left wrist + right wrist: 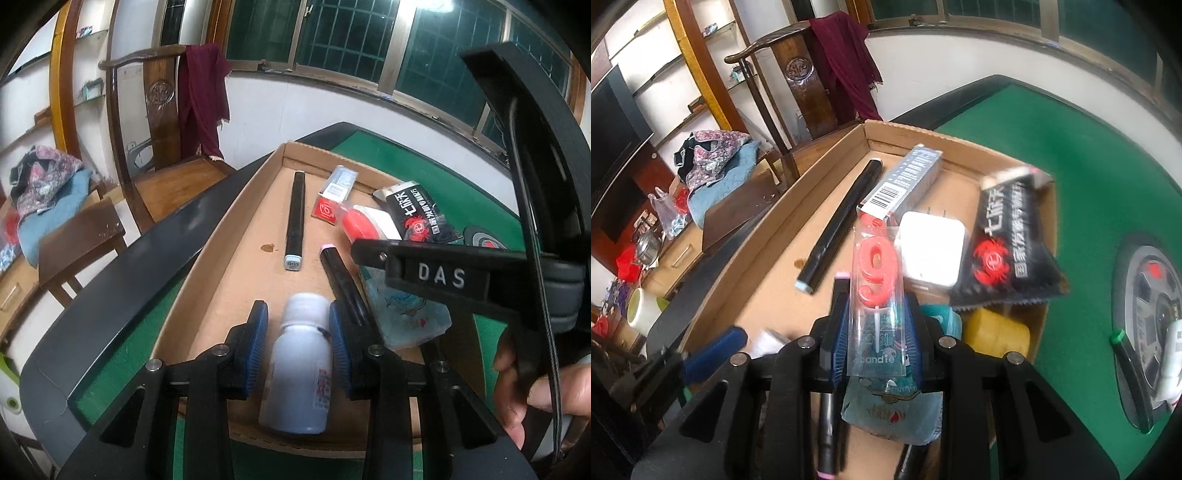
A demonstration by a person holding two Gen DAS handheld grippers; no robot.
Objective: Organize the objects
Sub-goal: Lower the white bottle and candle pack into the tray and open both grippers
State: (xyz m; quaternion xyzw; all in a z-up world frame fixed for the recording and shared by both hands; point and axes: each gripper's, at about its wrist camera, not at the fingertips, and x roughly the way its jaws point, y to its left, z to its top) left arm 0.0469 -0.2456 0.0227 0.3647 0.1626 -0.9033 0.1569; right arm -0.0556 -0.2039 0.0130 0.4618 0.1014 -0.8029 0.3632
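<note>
My left gripper [298, 320] is shut on a white plastic bottle [300, 363], held over the near end of a shallow cardboard box [225, 254]. My right gripper [876, 309] is shut on a clear packet holding a red "9" candle [875, 273], above the same cardboard box [757, 236]. In the box lie a black marker [295, 219], a second marker with a pink cap [341, 275], a grey barcode carton [905, 182], a white square block [932, 253], a black snack packet with a red crab [1006, 240] and a blue-green packet [892, 417].
The box sits on a green felt table [1100, 192] with a dark rim. A round grey panel [1152, 295] is set in the felt at the right. A wooden chair [159, 122] with a maroon cloth stands beyond the table. A yellow object [995, 332] lies in the box.
</note>
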